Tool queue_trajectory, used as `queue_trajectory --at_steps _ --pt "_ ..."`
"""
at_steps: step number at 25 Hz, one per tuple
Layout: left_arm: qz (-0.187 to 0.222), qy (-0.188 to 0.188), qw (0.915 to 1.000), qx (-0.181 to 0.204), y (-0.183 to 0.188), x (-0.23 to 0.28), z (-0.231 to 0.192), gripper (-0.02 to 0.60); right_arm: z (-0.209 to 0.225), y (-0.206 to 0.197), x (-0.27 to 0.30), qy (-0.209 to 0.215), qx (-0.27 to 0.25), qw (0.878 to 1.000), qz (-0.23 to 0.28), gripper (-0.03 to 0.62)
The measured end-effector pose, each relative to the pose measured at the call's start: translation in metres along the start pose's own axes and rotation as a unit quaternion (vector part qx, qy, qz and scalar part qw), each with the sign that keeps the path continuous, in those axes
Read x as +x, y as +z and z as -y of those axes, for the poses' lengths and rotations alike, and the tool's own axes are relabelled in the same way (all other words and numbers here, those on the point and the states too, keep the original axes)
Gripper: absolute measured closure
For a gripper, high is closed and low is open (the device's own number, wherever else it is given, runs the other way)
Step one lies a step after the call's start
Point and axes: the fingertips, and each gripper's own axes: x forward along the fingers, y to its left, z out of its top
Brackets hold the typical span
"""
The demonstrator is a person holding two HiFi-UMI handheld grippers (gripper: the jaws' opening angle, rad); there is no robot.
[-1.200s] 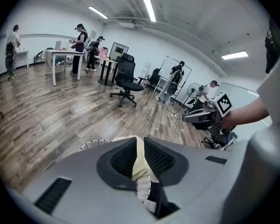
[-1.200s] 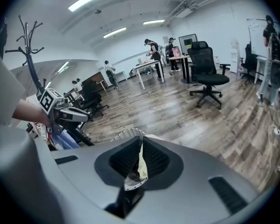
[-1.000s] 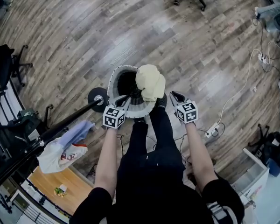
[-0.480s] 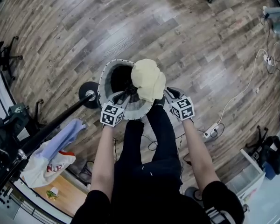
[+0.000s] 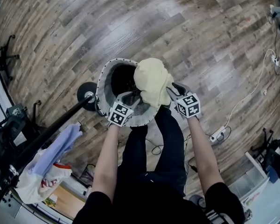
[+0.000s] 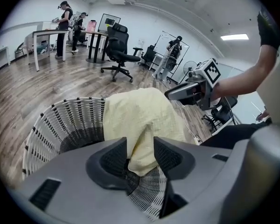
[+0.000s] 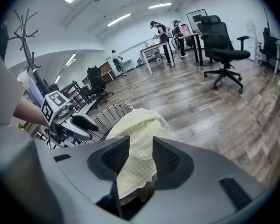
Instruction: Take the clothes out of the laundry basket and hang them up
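Observation:
A pale yellow garment (image 5: 151,80) lies bunched over the near rim of the white wicker laundry basket (image 5: 102,78) on the wooden floor. My left gripper (image 5: 133,97) reaches in from the left. Its jaws are opening, and a hanging fold of the garment (image 6: 140,115) sits loosely between them. My right gripper (image 5: 173,88) comes in from the right with its jaws opening too. The checked cloth (image 7: 140,129) drapes down through their gap. In the left gripper view, the basket wall (image 6: 65,125) curves behind the cloth. The basket's inside is dark.
A black rail on a round base (image 5: 86,92) runs off to the lower left, carrying blue and white clothes (image 5: 51,157). A power strip with a cable (image 5: 217,135) lies to the right. An office chair (image 7: 221,45) and people at tables stand far off.
Both grippers have opened round the yellow garment, which has sunk onto the basket's rim. My view has shifted slightly, so the basket sits a little lower in the head view.

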Motion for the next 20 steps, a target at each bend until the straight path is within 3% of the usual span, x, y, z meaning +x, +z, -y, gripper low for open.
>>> queue_trajectory --at_steps 6,10,13,17,19,20 --pt "-0.002 0.000 0.9998 0.019 -0.020 0.034 -0.023 0.391 0.011 0.010 0.027 -0.008 0.008 0.999 0.037 0.367" --pt "-0.006 -0.005 0.9993 0.037 -0.024 0.058 -0.029 0.378 0.012 0.008 0.035 0.007 0.039 0.998 0.052 0.366" --pt "-0.006 -0.015 0.9989 0.043 -0.026 0.076 -0.026 0.374 0.009 0.006 0.033 0.027 0.055 0.996 0.059 0.401" --pt "0.003 -0.018 0.9985 0.052 -0.021 0.092 -0.023 0.374 0.002 0.001 0.034 0.031 0.018 0.998 0.052 0.565" --pt "0.003 -0.015 0.9984 0.055 -0.019 0.097 -0.021 0.377 0.001 0.000 0.034 0.027 0.010 0.998 0.054 0.568" --pt "0.003 -0.013 0.9983 0.057 -0.018 0.098 -0.021 0.407 0.002 0.000 0.032 0.024 0.012 0.998 0.056 0.569"
